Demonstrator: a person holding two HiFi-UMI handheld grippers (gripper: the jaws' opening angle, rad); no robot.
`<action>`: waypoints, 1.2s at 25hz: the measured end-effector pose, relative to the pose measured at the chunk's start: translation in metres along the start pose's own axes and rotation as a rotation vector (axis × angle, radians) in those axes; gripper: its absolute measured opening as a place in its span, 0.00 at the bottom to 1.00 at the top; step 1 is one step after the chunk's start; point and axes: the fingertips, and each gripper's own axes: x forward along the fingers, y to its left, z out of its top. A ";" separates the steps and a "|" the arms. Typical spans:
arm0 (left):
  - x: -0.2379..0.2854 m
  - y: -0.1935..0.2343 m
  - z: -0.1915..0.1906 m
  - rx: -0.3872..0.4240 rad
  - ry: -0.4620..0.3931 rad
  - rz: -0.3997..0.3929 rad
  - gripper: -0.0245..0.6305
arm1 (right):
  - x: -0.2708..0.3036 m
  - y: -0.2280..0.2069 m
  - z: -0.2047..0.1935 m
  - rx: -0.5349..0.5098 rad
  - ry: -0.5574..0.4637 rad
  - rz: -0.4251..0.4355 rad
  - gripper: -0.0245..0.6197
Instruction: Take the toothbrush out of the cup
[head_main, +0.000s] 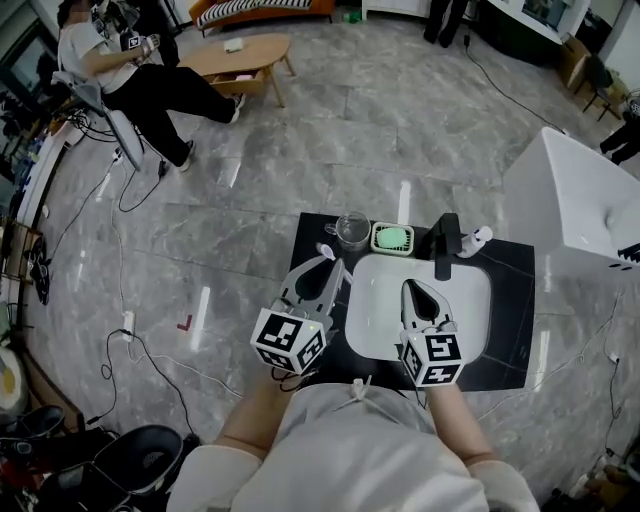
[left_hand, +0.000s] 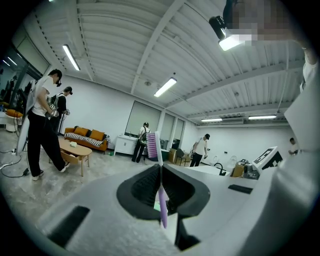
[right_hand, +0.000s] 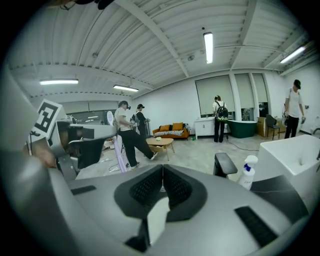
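cup (head_main: 352, 230) left of soap dish (head_main: 392, 238), behind sink (head_main: 378, 305); faucet (head_main: 446, 246) right of dish; toothbrush (left_hand: 162, 204) between jaws of left gripper (left_hand: 160, 168).

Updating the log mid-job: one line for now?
left gripper: shut on toothbrush | right gripper: shut, empty | toothbrush: clear of cup

Black rectangular countertop (head_main: 512, 300), standing on a grey stone-tile floor (head_main: 400, 130). Set into its middle is a white rounded-square basin (head_main: 378, 300). Along the far edge, from left to right: a clear glass cup (head_main: 352, 229), upright; just beside it a pale green soap dish (head_main: 392, 238); a black faucet (head_main: 447, 243) at the basin's rim; and a small white spray bottle (head_main: 478, 237) near the faucet.
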 end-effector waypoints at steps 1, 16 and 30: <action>-0.007 -0.004 -0.002 -0.007 0.001 0.003 0.08 | -0.004 0.002 0.001 0.000 -0.005 0.003 0.08; -0.029 -0.044 -0.008 -0.032 -0.023 -0.018 0.08 | -0.041 0.023 0.022 -0.084 -0.101 0.050 0.08; -0.026 -0.046 -0.020 -0.036 0.019 -0.040 0.08 | -0.036 0.032 0.019 -0.118 -0.075 0.060 0.08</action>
